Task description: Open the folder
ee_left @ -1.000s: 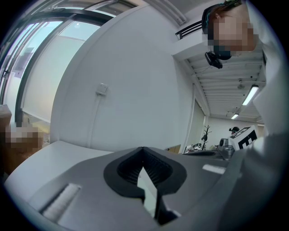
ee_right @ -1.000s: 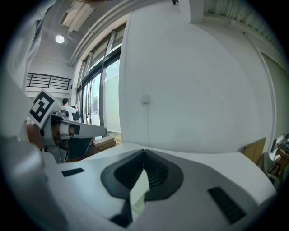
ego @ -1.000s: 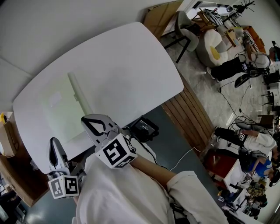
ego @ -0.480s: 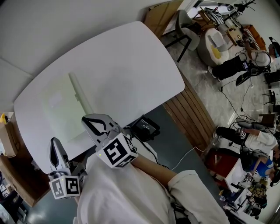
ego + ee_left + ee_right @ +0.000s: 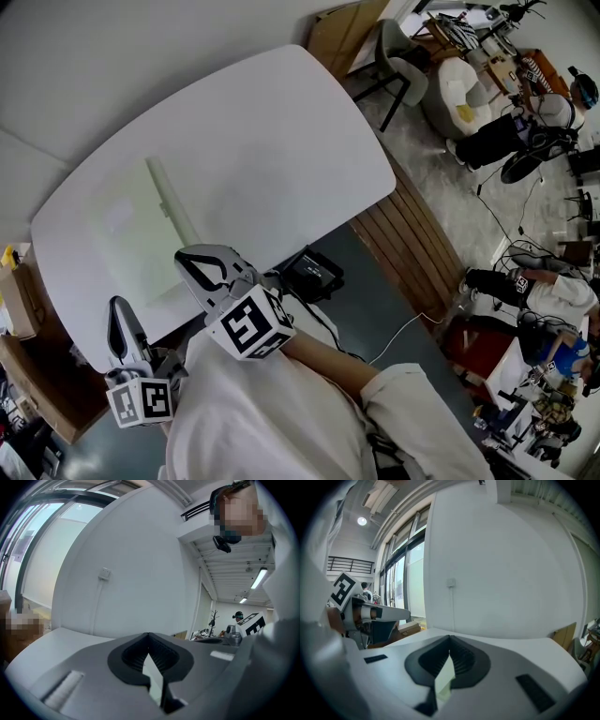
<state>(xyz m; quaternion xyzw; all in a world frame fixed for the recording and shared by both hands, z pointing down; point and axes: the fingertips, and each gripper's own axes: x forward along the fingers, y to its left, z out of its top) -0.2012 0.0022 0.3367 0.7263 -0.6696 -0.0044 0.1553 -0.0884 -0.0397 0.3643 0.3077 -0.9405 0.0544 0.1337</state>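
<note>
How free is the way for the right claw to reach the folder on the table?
Probably yes, it can reach: the right claw hangs shut at the near edge of the folder, and nothing lies between them.

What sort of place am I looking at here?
Probably an open lab or workshop space: a large white table, gear-cluttered benches, and cables trailing across the floor.

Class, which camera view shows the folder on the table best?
The head view: nearly the whole pale folder lies flat and closed on the white table. Both gripper views show at most a pale sliver between their jaws, too little to identify.
</note>
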